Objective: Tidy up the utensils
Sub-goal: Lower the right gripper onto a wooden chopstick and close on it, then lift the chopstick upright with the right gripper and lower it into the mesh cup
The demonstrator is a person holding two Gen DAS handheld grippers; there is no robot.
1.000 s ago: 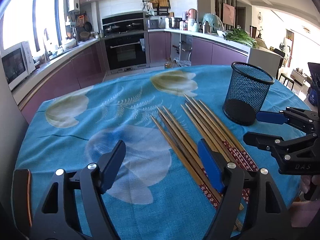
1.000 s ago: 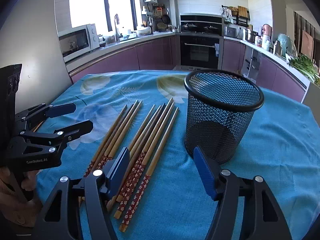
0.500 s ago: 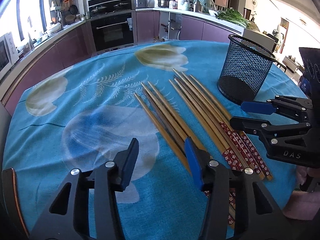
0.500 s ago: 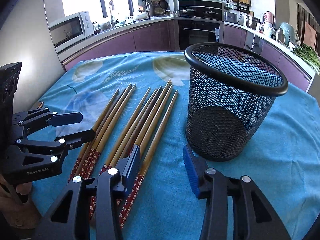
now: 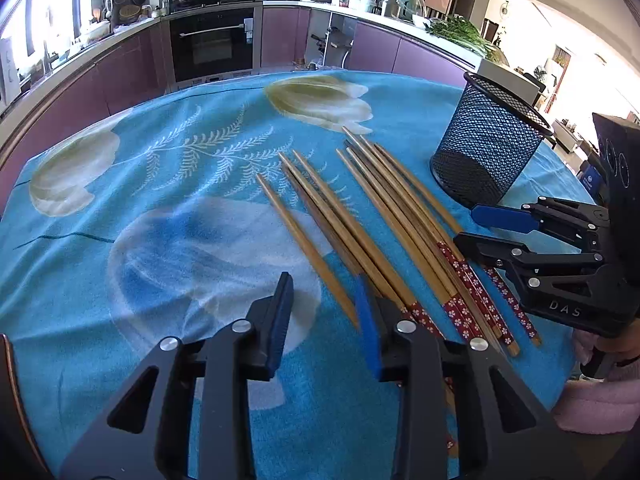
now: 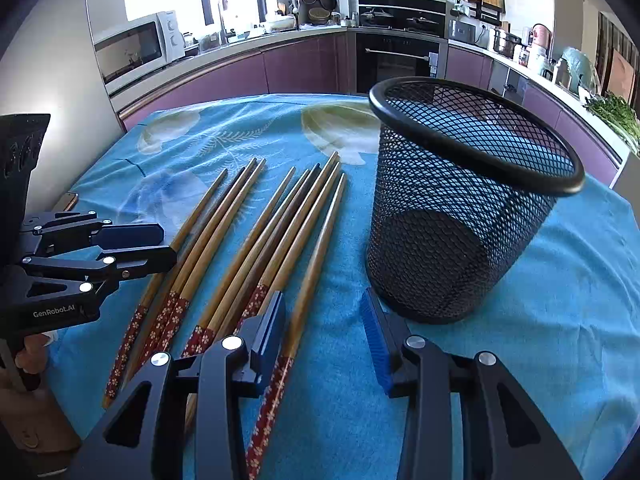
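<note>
Several wooden chopsticks (image 5: 372, 220) with red flowered ends lie side by side on the blue tablecloth; they also show in the right wrist view (image 6: 256, 248). A black mesh cup (image 5: 486, 148) stands upright to their right, large in the right wrist view (image 6: 460, 208). My left gripper (image 5: 324, 312) is open and low over the handle ends of the leftmost chopsticks, holding nothing. My right gripper (image 6: 324, 324) is open and empty, with the rightmost chopstick between its fingers and the cup just ahead on the right. Each gripper shows in the other's view, the right (image 5: 492, 228) and the left (image 6: 136, 246).
The round table is covered by a blue flowered cloth (image 5: 168, 200). Its near edge runs under both grippers. Purple kitchen cabinets, an oven (image 5: 212, 44) and a microwave (image 6: 136, 50) stand well behind the table.
Both grippers have moved forward and down toward the chopsticks and their jaws have narrowed. The cup now looms closer in the right wrist view.
</note>
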